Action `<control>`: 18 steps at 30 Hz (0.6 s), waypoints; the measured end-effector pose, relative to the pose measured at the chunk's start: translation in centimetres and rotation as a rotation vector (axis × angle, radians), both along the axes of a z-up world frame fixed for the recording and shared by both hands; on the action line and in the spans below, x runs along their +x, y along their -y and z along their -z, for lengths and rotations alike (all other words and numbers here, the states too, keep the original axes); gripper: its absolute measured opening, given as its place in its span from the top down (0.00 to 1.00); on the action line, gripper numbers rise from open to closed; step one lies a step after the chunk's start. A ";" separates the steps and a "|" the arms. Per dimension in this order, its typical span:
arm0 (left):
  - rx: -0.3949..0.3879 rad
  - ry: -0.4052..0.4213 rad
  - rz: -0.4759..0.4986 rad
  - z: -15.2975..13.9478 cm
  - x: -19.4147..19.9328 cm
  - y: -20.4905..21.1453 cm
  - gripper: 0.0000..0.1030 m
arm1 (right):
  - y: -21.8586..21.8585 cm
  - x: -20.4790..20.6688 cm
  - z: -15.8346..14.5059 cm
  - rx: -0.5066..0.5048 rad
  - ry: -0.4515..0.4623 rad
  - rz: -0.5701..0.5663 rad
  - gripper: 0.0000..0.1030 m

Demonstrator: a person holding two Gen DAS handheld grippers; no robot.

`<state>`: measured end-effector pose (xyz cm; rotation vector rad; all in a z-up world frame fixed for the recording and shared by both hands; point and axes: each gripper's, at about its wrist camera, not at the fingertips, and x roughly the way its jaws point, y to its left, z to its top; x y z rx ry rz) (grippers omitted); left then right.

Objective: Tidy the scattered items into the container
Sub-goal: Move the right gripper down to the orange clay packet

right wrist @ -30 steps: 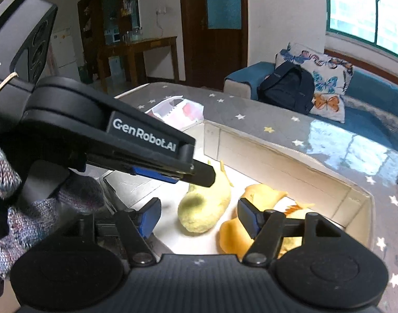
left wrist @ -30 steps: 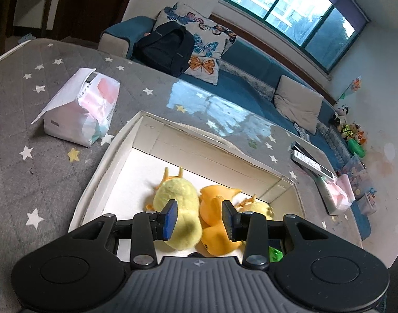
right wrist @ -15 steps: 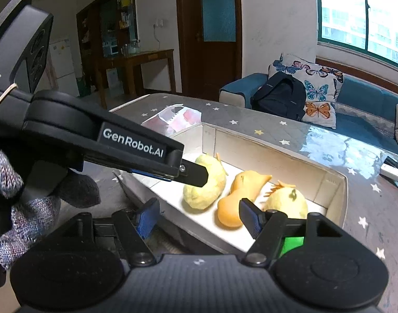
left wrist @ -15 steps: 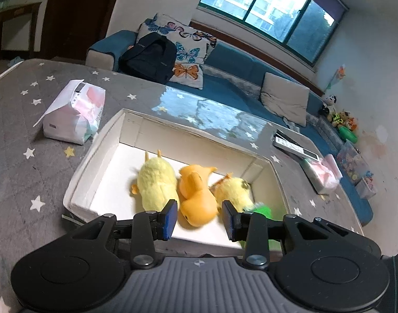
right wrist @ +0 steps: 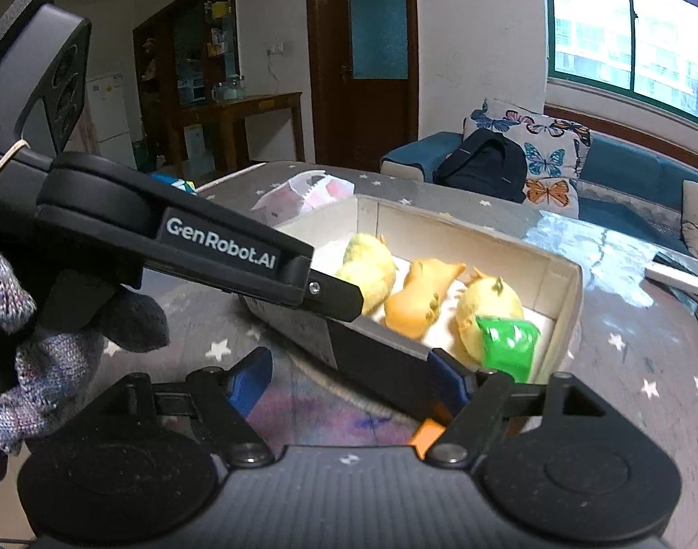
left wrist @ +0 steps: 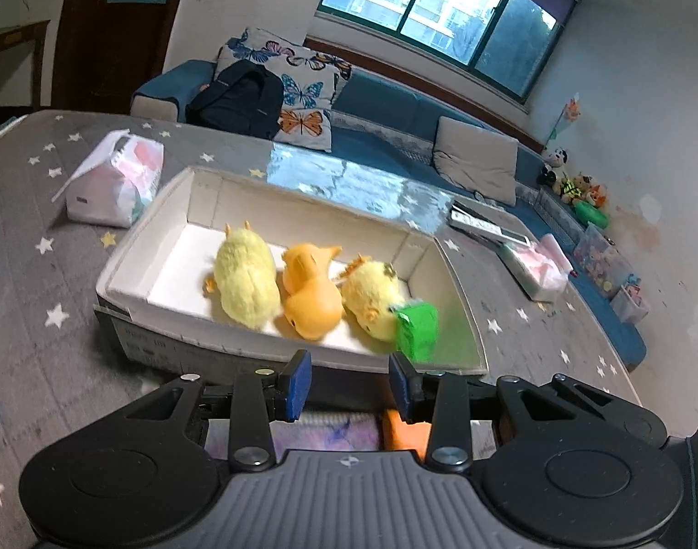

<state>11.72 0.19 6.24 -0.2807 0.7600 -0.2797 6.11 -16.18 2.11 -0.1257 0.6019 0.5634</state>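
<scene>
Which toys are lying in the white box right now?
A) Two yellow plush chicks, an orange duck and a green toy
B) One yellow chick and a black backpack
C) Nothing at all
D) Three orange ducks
A: inside the white box lie two yellow plush chicks, an orange duck between them, and a green toy at the end.

Boxes: you have one (left wrist: 138, 274), open-topped.
Yellow plush chicks: two in it (left wrist: 246, 281) (left wrist: 372, 295).
Orange ducks: one (left wrist: 310, 290), lying between the chicks.
Green toys: one (left wrist: 416, 330), against the right-hand chick.
Tissue packs: two on the counter (left wrist: 115, 180) (left wrist: 539, 265).
Tongs: two sets, left (left wrist: 349, 382) and right (right wrist: 349, 379).
</scene>
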 end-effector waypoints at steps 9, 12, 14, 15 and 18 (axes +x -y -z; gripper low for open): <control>-0.006 -0.049 0.037 2.0 -0.5 1.5 0.61 | 2.1 -1.3 1.6 -0.030 -0.027 0.050 0.25; -0.017 -0.066 0.070 2.6 -0.2 2.2 0.61 | 3.0 -1.1 2.4 -0.039 -0.046 0.077 0.25; -0.021 -0.075 0.079 3.0 0.0 2.6 0.61 | 3.6 -0.9 2.9 -0.041 -0.058 0.096 0.25; -0.026 -0.082 0.082 3.2 0.1 2.8 0.61 | 3.9 -0.8 3.1 -0.039 -0.064 0.104 0.25; -0.040 -0.108 0.092 3.9 0.6 3.4 0.61 | 4.5 -0.6 3.6 -0.032 -0.078 0.124 0.24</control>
